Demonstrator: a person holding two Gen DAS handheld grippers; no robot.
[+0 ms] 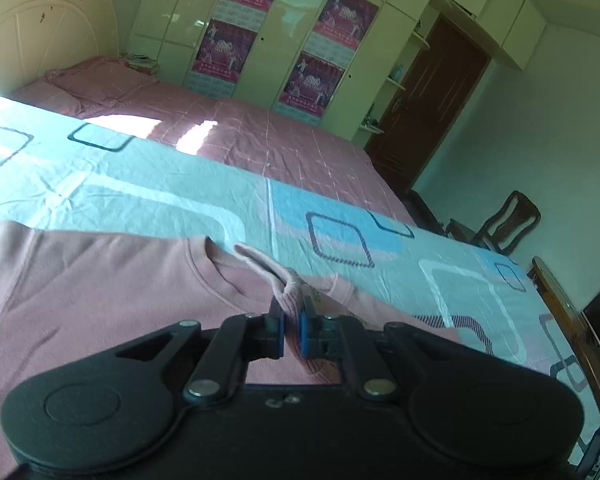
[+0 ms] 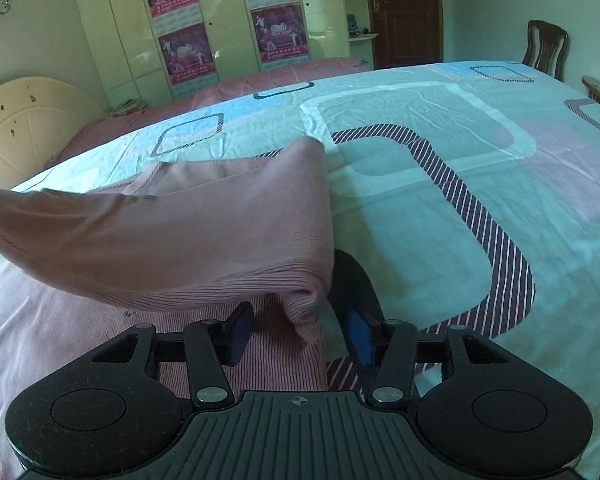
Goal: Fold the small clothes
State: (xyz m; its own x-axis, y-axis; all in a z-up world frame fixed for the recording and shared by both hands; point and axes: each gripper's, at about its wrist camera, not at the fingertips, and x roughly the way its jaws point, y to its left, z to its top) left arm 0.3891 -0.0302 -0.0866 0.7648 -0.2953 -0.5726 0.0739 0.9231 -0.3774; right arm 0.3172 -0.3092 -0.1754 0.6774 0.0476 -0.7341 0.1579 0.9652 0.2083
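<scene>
Two grippers: left gripper (image 1: pixel 293 312) pinching shirt (image 1: pixel 100 280)

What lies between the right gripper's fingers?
In the right wrist view, a folded corner of the pink shirt hangs between the open right gripper's fingers.

A home bedroom: ahead of the hand-held gripper, a bed (image 1: pixel 284 152) with headboard (image 1: pixel 40 28), a postered wardrobe (image 1: pixel 268 36), a wooden door (image 2: pixel 406 8).

pink top (image 2: pixel 172 236) lifted and draped over itself, right gripper (image 2: pixel 300 336) spread wide around its hanging fold, patterned bedsheet (image 2: pixel 440 200) underneath
</scene>
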